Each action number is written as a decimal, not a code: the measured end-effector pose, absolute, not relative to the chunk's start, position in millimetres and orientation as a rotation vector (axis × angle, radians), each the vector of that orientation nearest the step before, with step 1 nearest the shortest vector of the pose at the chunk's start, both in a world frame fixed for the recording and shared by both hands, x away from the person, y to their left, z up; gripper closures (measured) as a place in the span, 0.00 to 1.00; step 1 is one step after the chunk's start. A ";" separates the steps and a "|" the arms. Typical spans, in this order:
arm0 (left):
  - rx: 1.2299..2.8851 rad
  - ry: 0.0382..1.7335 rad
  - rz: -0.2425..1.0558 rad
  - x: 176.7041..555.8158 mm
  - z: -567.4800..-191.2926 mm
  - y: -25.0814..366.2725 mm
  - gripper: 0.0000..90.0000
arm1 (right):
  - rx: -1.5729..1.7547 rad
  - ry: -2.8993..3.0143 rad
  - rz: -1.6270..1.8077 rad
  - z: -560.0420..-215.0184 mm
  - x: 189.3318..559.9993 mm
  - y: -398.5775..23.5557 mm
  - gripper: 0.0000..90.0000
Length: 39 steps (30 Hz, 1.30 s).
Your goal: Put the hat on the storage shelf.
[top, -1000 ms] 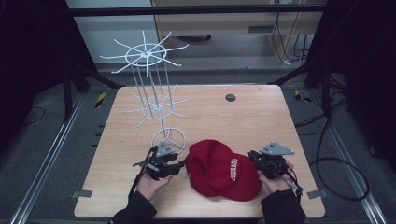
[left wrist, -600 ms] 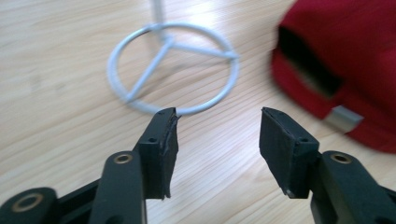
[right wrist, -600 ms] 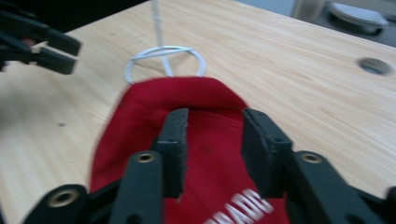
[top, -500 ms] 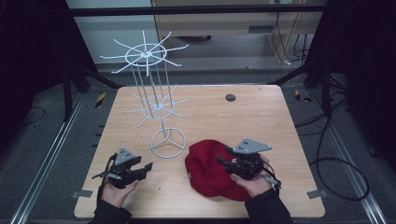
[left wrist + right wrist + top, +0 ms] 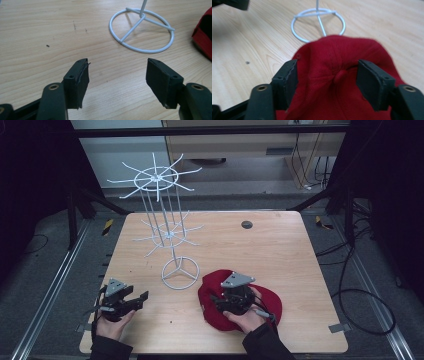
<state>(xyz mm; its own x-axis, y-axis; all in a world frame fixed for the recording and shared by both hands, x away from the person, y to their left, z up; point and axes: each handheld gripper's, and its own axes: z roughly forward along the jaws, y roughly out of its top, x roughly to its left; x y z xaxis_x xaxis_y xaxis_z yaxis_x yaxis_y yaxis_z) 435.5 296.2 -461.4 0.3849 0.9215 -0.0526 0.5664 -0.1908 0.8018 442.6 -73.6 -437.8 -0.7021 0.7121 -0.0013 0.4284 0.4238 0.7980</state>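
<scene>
caps: 1 red cap (image 5: 265, 295) | racks: 1 wire rack (image 5: 167, 237) | grippers: 2 | tables: 1 table (image 5: 280, 250)

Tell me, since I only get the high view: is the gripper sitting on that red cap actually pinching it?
Observer: No. In the right gripper view, the right gripper has just been opening its jaws; they stand wide on either side of the red cap.
Operator: What exactly lies between them?
Observer: The cap's crown, with its little top button nearer the jaw on the right of that view.
Operator: And the other gripper, near the table's edge?
Observer: In the left gripper view, the left gripper has also just been opening. Bare table lies between its jaws, and the white ring base of the wire stand is just ahead.
</scene>
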 end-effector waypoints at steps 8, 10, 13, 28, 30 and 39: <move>1.884 1.300 0.592 438.2 -464.3 299.3 0.39 | 1.029 2.398 1.093 -448.5 449.2 -75.5 0.83; 1.883 1.303 0.593 438.2 -464.5 300.1 0.40 | 1.027 2.385 1.108 -448.0 448.9 -77.6 0.85; 1.883 1.301 0.605 437.6 -463.6 301.6 0.41 | 1.025 2.367 1.131 -443.9 447.1 -81.3 0.86; 1.888 1.300 0.596 437.6 -464.1 299.5 0.41 | 0.997 2.097 1.419 -369.2 426.2 -131.7 0.89; 1.884 1.295 0.595 437.3 -463.9 299.1 0.41 | 0.986 2.057 1.448 -358.4 424.3 -138.7 0.89; 1.895 1.294 0.592 438.3 -464.9 298.0 0.41 | 0.967 1.923 1.570 -322.0 419.9 -155.0 0.91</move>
<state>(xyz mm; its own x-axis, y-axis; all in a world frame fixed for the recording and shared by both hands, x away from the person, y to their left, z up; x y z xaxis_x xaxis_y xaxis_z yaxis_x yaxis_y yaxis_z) 438.3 298.0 -464.9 0.3807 0.9239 -0.0378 0.5755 -0.2048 0.7918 419.9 -155.0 -322.0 -0.6393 0.7655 0.0723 0.2238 0.0953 0.9700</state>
